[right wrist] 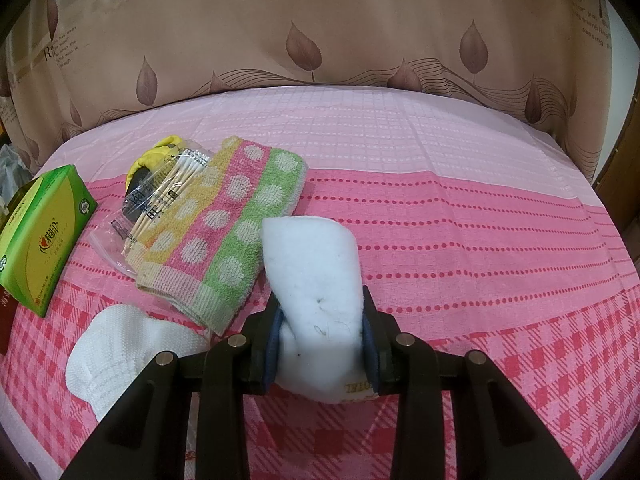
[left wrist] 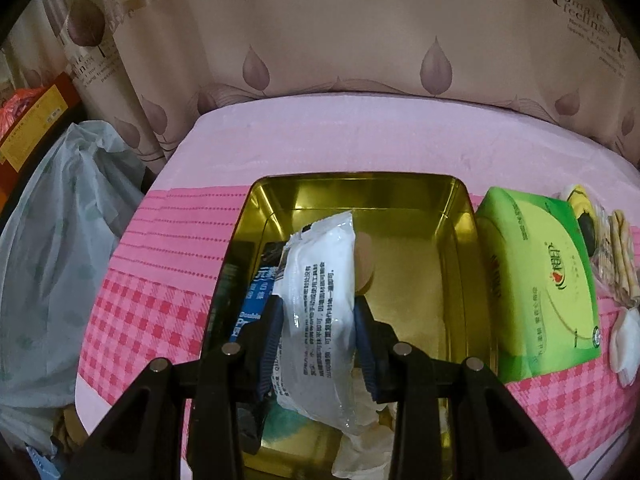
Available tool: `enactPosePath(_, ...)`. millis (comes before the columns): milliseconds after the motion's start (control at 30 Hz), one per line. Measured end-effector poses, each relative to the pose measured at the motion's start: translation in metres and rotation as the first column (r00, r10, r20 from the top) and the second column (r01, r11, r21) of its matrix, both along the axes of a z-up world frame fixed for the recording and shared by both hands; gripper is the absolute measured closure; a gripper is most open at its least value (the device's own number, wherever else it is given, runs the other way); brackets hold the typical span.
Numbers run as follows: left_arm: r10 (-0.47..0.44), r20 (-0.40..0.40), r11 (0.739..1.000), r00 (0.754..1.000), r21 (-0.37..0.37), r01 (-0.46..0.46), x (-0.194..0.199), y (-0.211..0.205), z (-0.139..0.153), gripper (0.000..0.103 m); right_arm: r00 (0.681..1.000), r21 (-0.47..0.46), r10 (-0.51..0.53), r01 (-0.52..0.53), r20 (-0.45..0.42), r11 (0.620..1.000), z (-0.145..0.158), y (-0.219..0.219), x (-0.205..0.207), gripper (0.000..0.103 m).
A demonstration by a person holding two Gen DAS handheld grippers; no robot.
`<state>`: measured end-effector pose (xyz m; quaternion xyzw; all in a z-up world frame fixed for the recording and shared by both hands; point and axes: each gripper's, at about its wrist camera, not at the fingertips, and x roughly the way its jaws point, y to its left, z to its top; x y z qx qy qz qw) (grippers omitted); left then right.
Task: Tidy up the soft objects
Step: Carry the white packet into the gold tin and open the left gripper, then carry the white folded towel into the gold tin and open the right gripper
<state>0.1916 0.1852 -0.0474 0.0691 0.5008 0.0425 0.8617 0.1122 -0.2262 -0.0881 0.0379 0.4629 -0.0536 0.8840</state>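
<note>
The left tongs (left wrist: 318, 344) are clenched on a white sealed pack (left wrist: 320, 300), held lengthwise over the open gold tin (left wrist: 460, 240). The pack hangs above the tin's near left part, probably so it can be lowered in beside what is already there: a blue pack (left wrist: 250, 312) under the left finger and some white cloth (left wrist: 360, 448) below the tongs. The tin's far right half, ahead of the tongs, is bare, so there is room.

The right tongs (right wrist: 322, 340) grasp one white folded pad (right wrist: 316, 280), lifted over the pink checked surface (right wrist: 480, 280), seemingly waiting its turn for the tin.

To the left of the right tongs, on the surface, lie:
- one spotted towel (right wrist: 224, 232)
- one bag of cotton swabs (right wrist: 160, 200), part under the towel
- one yellow thing (right wrist: 160, 152) behind the bag
- one green tissue pack (right wrist: 36, 236), furthest left, just beside the tin
- one white cloth (right wrist: 116, 352), nearest
</note>
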Motion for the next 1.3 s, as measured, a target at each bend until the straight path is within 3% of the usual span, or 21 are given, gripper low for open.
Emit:
enactPosePath(467, -0.027, -0.006, 0.999, 1.0, -0.023, 0.027, -0.002, -0.001, -0.011, 0.066, 1.0, -0.012, 0.0, 0.0, -0.001, 1.0, 0.0, 0.0, -0.001, 0.07)
enactPosePath(667, -0.046, -0.013, 0.999, 0.999, -0.029, 0.046, -0.006, -0.004, -0.014, 0.06, 1.0, -0.023, 0.001, -0.001, -0.003, 1.0, 0.0, 0.002, -0.003, 0.07)
enactPosePath(933, -0.038, 0.049, 0.999, 0.998, -0.028, 0.04, -0.027, -0.004, 0.003, 0.056, 1.0, -0.035, 0.003, -0.003, -0.005, 0.999, -0.001, 0.003, -0.003, 0.07)
enactPosePath(1167, -0.003, 0.111, 1.0, 0.994, 0.002, 0.003, -0.063, 0.004, 0.015, 0.056, 1.0, -0.036, 0.003, -0.003, -0.005, 0.999, -0.001, 0.003, -0.003, 0.07)
enactPosePath(1300, -0.006, 0.132, 1.0, 0.991, -0.019, 0.008, -0.087, 0.007, 0.019, 0.055, 1.0, -0.038, 0.002, -0.003, -0.005, 0.999, -0.001, 0.004, -0.003, 0.07)
